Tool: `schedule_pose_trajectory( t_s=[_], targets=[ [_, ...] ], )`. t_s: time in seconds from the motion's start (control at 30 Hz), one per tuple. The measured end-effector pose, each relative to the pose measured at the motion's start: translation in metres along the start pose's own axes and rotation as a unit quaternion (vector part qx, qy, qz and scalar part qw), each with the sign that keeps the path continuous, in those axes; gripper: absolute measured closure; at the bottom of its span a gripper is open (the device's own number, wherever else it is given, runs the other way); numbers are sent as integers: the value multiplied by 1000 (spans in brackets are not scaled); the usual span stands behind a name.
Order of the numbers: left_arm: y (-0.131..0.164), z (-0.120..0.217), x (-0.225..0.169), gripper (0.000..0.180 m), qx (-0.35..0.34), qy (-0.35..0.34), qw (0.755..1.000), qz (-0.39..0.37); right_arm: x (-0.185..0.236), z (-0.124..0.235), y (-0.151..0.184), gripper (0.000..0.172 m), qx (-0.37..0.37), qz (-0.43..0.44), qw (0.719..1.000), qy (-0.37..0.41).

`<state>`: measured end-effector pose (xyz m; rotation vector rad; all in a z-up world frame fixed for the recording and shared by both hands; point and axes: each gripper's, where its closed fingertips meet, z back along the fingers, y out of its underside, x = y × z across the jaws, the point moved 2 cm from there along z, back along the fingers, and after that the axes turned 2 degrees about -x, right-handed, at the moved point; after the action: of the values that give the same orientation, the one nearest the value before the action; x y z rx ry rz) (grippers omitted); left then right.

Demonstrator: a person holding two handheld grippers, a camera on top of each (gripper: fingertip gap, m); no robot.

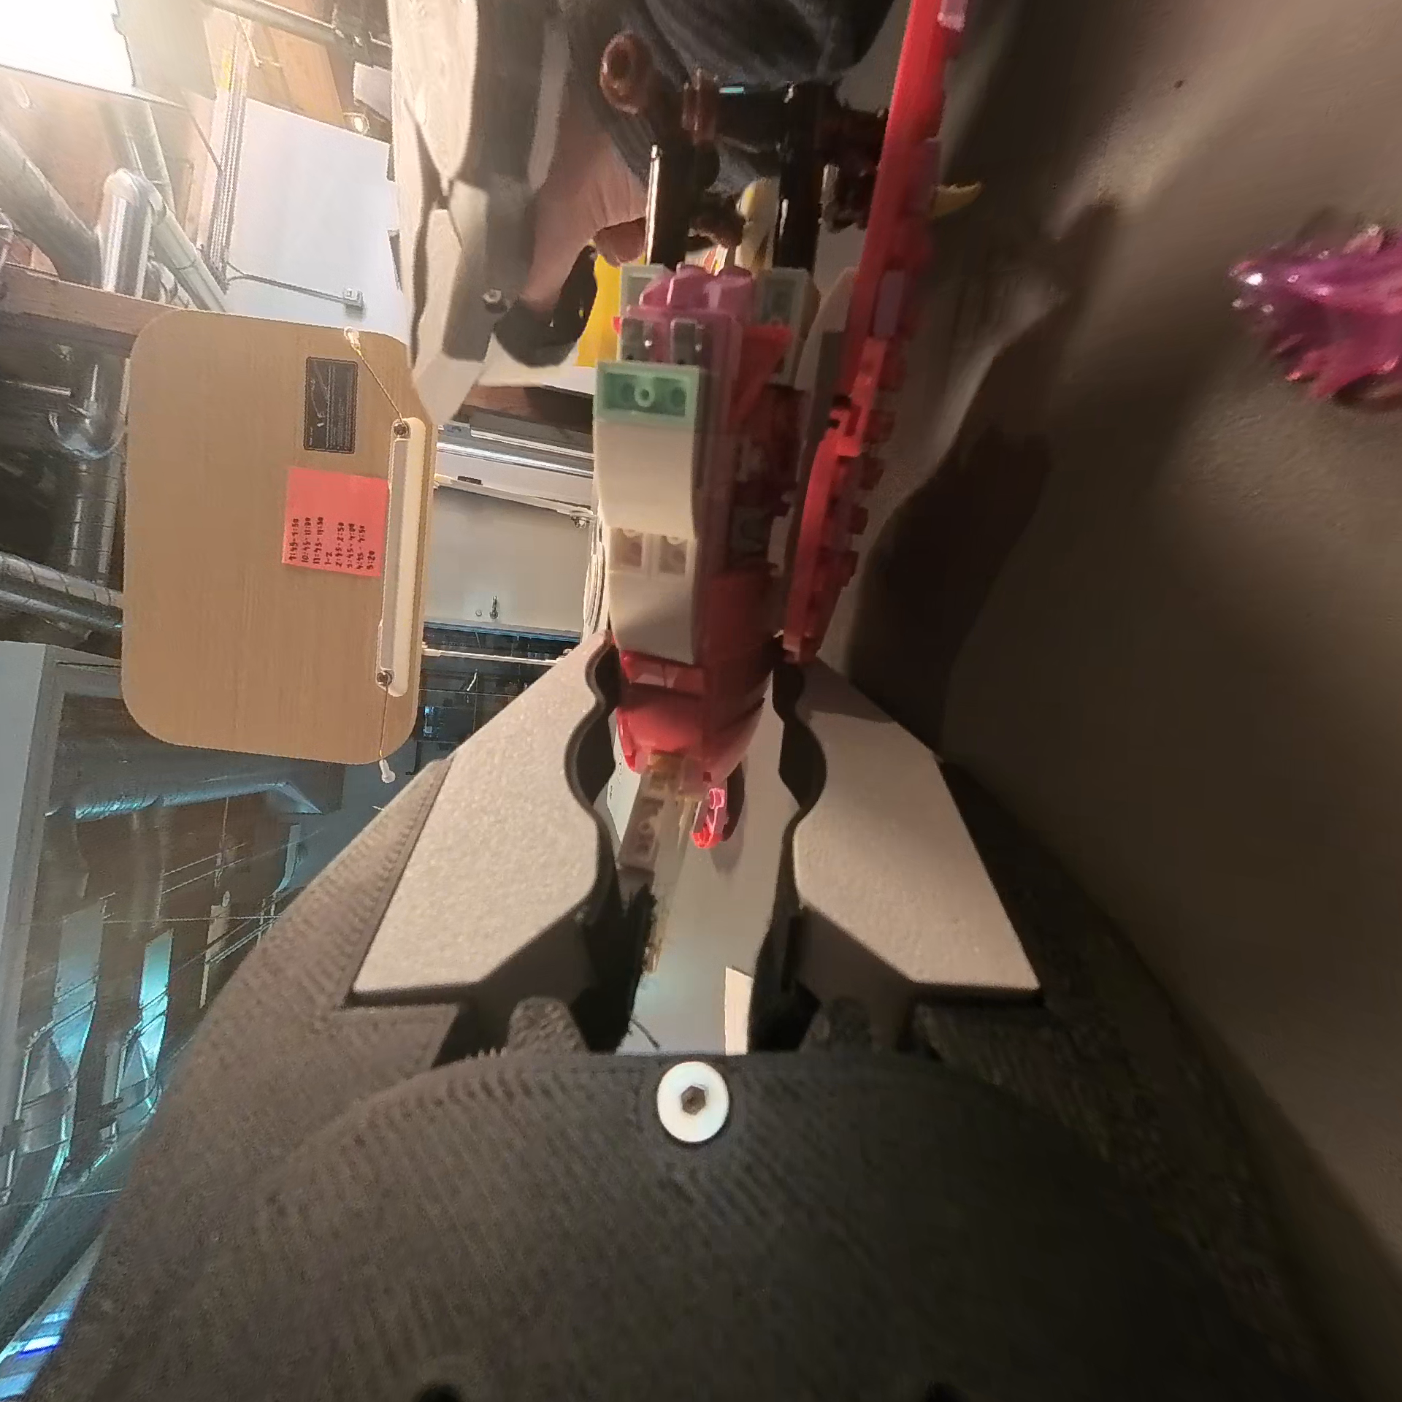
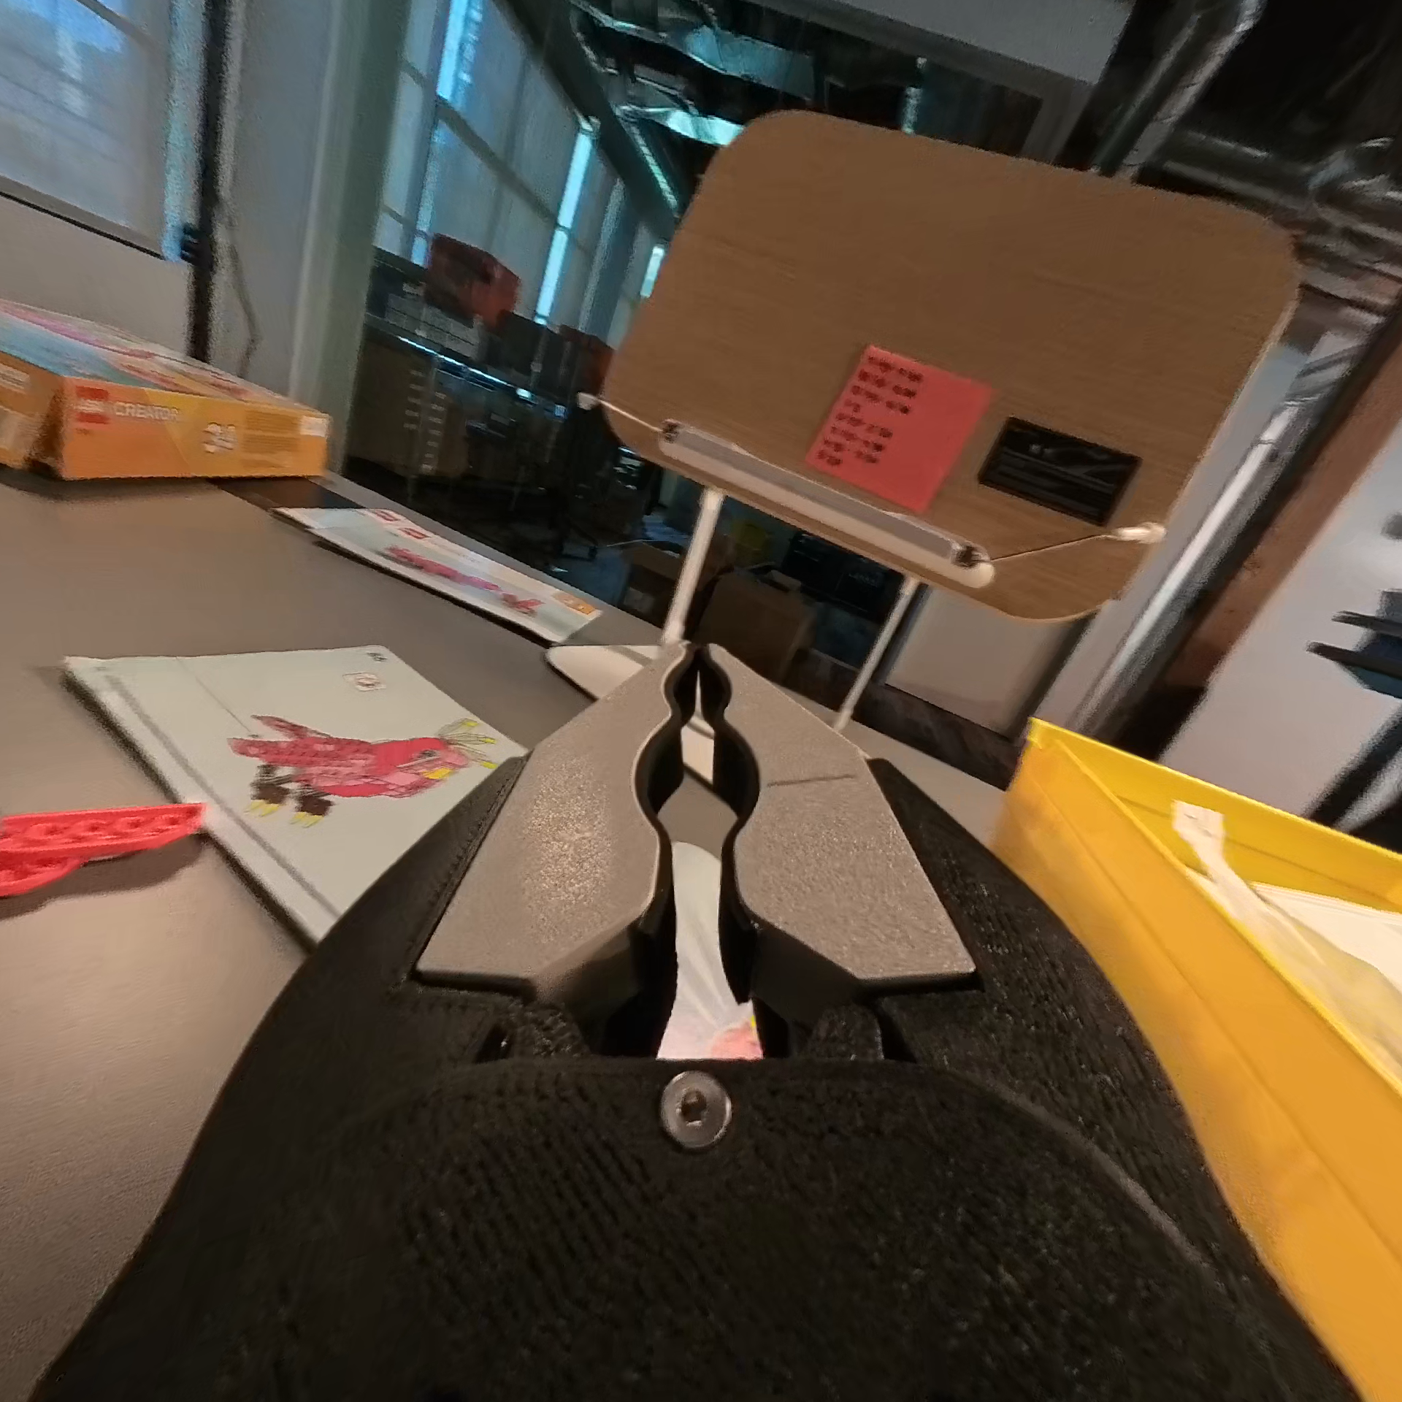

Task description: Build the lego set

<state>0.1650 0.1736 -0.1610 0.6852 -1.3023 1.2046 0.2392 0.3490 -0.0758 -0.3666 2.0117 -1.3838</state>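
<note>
claw fingers [image 2: 576,834]: showing grainy matt grey plastic
brick model [image 1: 683,531]: shining as smooth glossy plastic
stand board [image 2: 948,303]: showing wood grain
counter [image 2: 152,576]: looking smooth, matt, dark
booklet [image 2: 250,721]: lying as smooth paper

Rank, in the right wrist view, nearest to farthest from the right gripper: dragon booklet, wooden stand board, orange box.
From the right gripper:
1. Dragon booklet, just left on the table.
2. Wooden stand board, ahead, raised.
3. Orange box, far left.

The right gripper [image 2: 694,656] was closed on nothing above the dark counter [image 2: 152,592], near a booklet [image 2: 288,759], a red brick plate [image 2: 91,834], a yellow bin [image 2: 1183,948] and a wooden stand [image 2: 948,341].
</note>
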Motion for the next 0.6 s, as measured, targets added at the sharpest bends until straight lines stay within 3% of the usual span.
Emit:
schedule_pose_trajectory(
  t_s=[0.1, 0.17, 0.2, 0.3, 0.33, 0.47, 0.6],
  targets=[
    [0, 0, 0, 141, 0, 0, 1000, -1, 31, 1, -8, 172, 2, -47, 994, -103],
    [-1, 0, 0, 141, -2, 1, 1000, -4, 58, 0, -4, 172, 74, -119, 973, -182],
    [-1, 0, 0, 141, -3, 2, 1000, -5, 72, 1, 0, 172, 129, -171, 951, -223],
    [-2, 0, 0, 141, -4, 3, 1000, -9, 120, 19, 7, 157, 285, -314, 833, -356],
    [-2, 0, 0, 141, -4, 3, 1000, -10, 128, 21, 12, 152, 312, -329, 812, -369],
    [-3, 0, 0, 141, -7, 4, 1000, -14, 140, 19, 30, 139, 387, -331, 784, -355],
    [-3, 0, 0, 141, -9, 5, 1000, -18, 152, 13, 31, 129, 434, -390, 726, -364]
  ],
)
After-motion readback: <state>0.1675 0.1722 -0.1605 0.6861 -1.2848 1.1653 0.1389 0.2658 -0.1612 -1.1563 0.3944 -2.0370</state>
